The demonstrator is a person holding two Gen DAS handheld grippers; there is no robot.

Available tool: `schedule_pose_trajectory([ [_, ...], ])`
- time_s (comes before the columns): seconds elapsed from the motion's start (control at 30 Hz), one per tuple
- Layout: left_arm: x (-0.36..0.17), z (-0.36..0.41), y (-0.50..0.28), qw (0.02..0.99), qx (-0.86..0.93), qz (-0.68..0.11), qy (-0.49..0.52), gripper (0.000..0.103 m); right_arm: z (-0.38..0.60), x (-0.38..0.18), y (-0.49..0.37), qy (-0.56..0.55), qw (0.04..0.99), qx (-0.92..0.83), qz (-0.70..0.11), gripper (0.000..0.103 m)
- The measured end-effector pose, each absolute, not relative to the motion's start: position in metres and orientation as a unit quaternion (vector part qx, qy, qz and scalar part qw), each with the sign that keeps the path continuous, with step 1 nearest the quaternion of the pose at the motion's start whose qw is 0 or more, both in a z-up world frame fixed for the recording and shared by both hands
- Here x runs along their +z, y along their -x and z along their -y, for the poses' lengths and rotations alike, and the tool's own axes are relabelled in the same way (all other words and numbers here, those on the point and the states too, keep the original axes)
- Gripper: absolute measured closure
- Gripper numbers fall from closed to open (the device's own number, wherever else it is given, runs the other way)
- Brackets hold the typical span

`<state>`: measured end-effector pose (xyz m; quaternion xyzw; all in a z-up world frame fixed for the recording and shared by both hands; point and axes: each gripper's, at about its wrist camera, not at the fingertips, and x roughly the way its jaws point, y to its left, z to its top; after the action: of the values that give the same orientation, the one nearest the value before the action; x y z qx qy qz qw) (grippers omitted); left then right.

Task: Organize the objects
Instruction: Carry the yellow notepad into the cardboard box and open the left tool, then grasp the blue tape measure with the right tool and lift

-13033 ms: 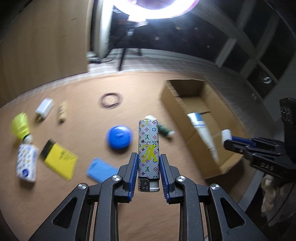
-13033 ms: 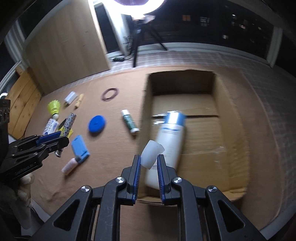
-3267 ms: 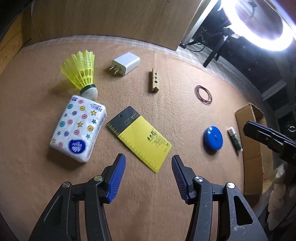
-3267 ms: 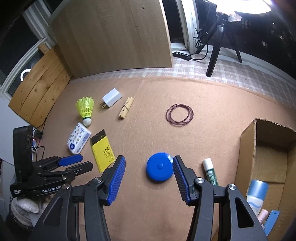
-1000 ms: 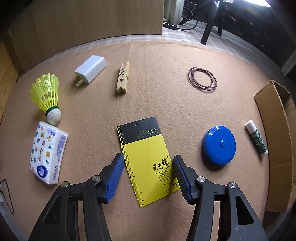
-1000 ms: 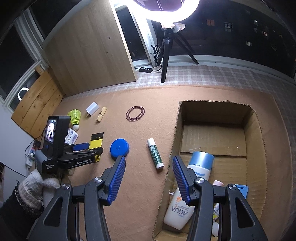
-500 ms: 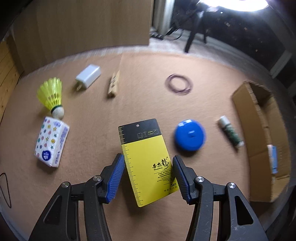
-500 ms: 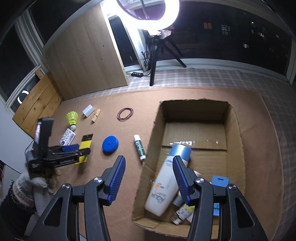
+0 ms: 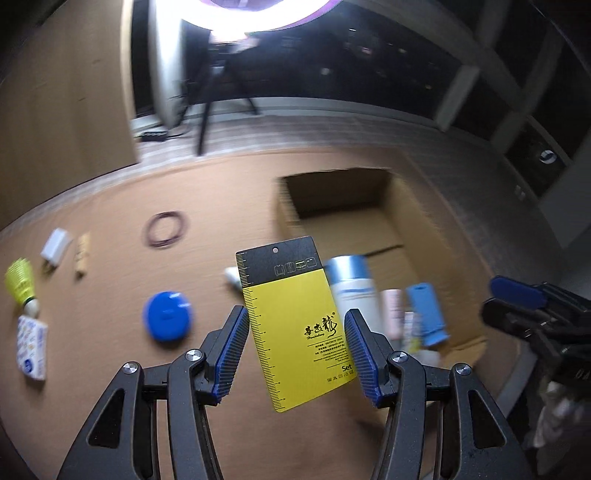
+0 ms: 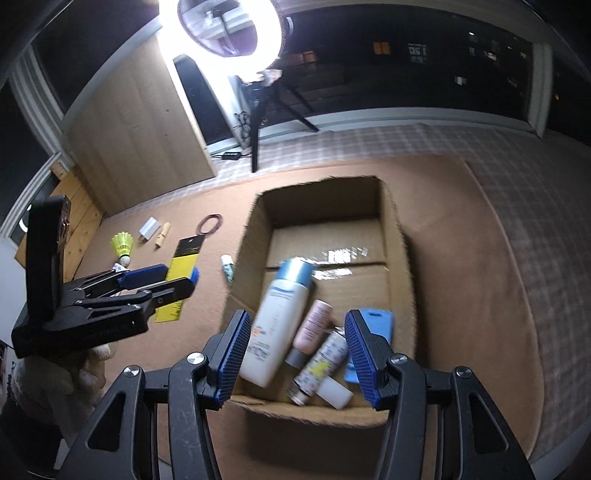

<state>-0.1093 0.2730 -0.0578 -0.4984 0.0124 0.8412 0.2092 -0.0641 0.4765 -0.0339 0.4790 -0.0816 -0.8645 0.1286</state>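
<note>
A yellow card with a black top (image 9: 288,295) hangs in the air, and my left gripper (image 9: 296,328) is shut on its two long edges. In the right wrist view the card (image 10: 184,254) and the left gripper (image 10: 177,277) are left of the open cardboard box (image 10: 402,258). My right gripper (image 10: 296,332) stands open and empty over the box's near end. Inside lie a white bottle with a blue cap (image 10: 280,314), a pink tube (image 10: 314,325), a blue case (image 10: 373,325) and a patterned lighter (image 10: 321,362).
On the brown mat left of the box lie a blue round disc (image 9: 168,321), a glue stick (image 10: 227,271), a rubber band ring (image 9: 164,230), a white charger (image 9: 55,249), a clothespin (image 9: 82,254), a yellow shuttlecock (image 9: 20,284) and a tissue pack (image 9: 31,347). A ring light on a tripod (image 10: 225,29) stands behind.
My left gripper has lifted the yellow card off the mat and swung it right toward the box. The right gripper has moved over the box's near end.
</note>
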Motion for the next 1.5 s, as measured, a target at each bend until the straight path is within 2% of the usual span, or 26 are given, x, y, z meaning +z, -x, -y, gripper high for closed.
schedule_pose_trajectory([
  [0.3,-0.064,-0.337,0.098,0.251,0.829,-0.037,0.498,0.045,-0.497,-0.041,0.053,-0.485,0.113,-0.862,0.093,0.054],
  [0.53,-0.061,-0.332,0.091,0.248,0.831,-0.032,0.496,0.044,-0.496,-0.041,0.050,-0.484,0.116,-0.862,0.099,0.054],
  [0.87,-0.055,-0.263,0.091,0.217,0.844,0.000,0.490,0.044,-0.451,-0.040,0.058,-0.484,0.151,-0.858,0.089,0.054],
  [1.23,-0.077,-0.149,0.097,0.160,0.848,0.045,0.503,0.045,-0.375,-0.041,0.084,-0.489,0.207,-0.843,0.089,0.054],
  [1.5,-0.094,-0.107,0.112,0.135,0.845,0.070,0.512,0.045,-0.319,-0.062,0.120,-0.516,0.229,-0.822,0.069,0.054],
])
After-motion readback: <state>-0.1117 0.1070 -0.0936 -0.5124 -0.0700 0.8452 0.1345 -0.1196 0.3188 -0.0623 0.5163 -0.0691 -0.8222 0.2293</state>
